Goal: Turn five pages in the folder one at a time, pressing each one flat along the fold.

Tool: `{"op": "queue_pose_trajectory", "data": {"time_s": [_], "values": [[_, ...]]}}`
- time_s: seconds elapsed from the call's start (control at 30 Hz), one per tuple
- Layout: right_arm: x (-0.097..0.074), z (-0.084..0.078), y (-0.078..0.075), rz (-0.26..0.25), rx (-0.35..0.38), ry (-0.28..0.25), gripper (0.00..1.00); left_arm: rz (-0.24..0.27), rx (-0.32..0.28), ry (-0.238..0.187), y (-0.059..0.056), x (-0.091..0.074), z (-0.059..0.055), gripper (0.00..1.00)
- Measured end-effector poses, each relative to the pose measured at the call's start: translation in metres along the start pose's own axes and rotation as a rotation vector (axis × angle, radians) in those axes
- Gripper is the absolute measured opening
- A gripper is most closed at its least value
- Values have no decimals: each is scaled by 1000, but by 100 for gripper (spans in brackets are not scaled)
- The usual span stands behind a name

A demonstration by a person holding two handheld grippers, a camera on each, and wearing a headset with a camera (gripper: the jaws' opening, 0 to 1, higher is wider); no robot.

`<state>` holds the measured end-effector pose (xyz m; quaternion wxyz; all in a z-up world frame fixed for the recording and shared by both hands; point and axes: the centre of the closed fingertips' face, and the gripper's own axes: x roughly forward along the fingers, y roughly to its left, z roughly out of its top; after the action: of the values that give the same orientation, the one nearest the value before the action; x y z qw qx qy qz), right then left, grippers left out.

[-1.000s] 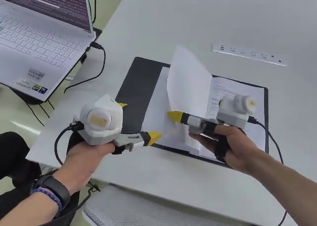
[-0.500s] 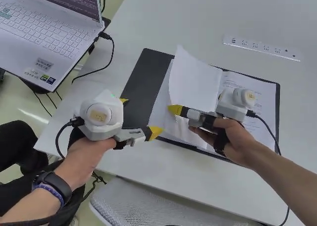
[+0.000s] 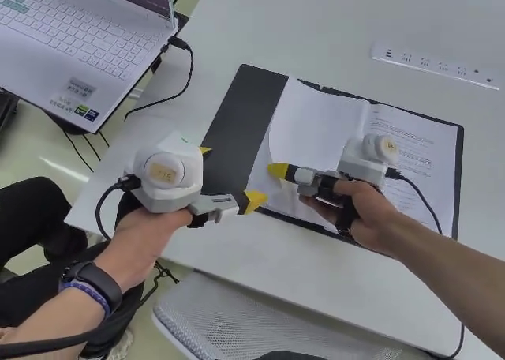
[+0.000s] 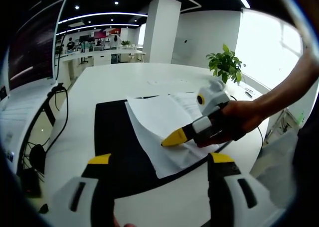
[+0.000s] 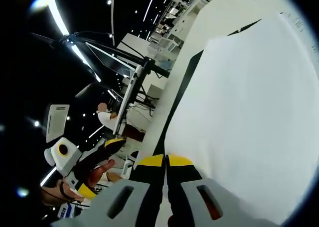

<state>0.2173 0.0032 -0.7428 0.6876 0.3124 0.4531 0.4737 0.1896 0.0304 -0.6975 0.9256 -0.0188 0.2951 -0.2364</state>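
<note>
The black folder (image 3: pixel 237 115) lies open on the white table, its bare left cover (image 4: pixel 112 137) facing me. My right gripper (image 3: pixel 278 170) is shut on the lower edge of a white page (image 3: pixel 312 131), which leans low toward the left over the fold. In the right gripper view the yellow tips (image 5: pixel 164 161) meet at that page's edge (image 5: pixel 239 97). The left gripper (image 3: pixel 230 175) hovers open above the table's near edge, just left of the folder's bottom corner, with nothing between its jaws (image 4: pixel 160 158). A printed page (image 3: pixel 418 155) lies flat on the right side.
An open laptop (image 3: pixel 79 28) stands at the far left, with a black cable (image 3: pixel 170 91) running toward the folder. A white power strip (image 3: pixel 438 64) lies at the back right. A grey chair seat (image 3: pixel 237 328) sits below the table's near edge.
The page stood nearly upright a second ago and has swung down to the left with the right gripper holding it. The left gripper stays open in about the same spot.
</note>
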Motion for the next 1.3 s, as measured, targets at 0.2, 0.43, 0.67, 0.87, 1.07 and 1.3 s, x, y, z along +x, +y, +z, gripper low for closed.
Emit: {"op": "queue_pose_trajectory", "data": {"time_s": [0.2,0.43,0.67,0.87,1.07,1.3], "values": [[8,-6,-4,-22,27,8,0,6,2,5,5,-2,0,76],[16,-7,-20,-67,22,14,6,8,-3,9,8,-1,-1,76],[23,-3,-33,-57,-13,11,13,-2,-3,18,2,0,-5,76],[25,-2,-33,-28,-39,7,21,-5,-2,29,1,0,-9,76],[24,-5,-26,-25,-30,2,23,-14,10,34,0,3,-10,75],[23,-3,-24,4,0,-13,29,-34,24,39,-2,9,-12,72]]}}
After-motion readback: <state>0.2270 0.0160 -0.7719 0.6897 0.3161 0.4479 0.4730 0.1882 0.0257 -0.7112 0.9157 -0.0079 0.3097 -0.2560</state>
